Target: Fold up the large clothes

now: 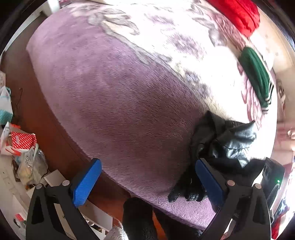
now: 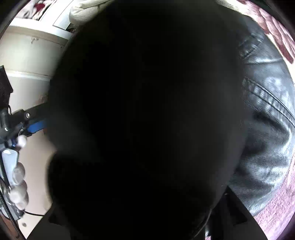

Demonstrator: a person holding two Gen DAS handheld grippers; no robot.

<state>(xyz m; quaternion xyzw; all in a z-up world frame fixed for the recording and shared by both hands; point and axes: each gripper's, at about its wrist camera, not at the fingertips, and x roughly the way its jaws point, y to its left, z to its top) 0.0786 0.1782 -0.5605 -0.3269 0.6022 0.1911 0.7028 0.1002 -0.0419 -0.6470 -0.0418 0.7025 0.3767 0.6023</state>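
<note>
A black leather-like jacket (image 1: 226, 144) lies crumpled on the purple bed cover (image 1: 114, 96) at the bed's near right. My left gripper (image 1: 147, 177) is open and empty, its blue pads wide apart; the right pad (image 1: 208, 177) touches the jacket's edge. In the right wrist view the black jacket (image 2: 147, 120) fills almost the whole frame, with shiny leather (image 2: 267, 129) at the right. The right gripper's own fingers are hidden behind the cloth. The left gripper's blue pad (image 2: 36, 127) and the hand holding it show at the left.
A folded green garment (image 1: 256, 73) and a red garment (image 1: 239, 13) lie at the bed's far right. Bags and boxes (image 1: 22, 147) clutter the floor left of the bed. The bed's wooden side runs along the near left edge.
</note>
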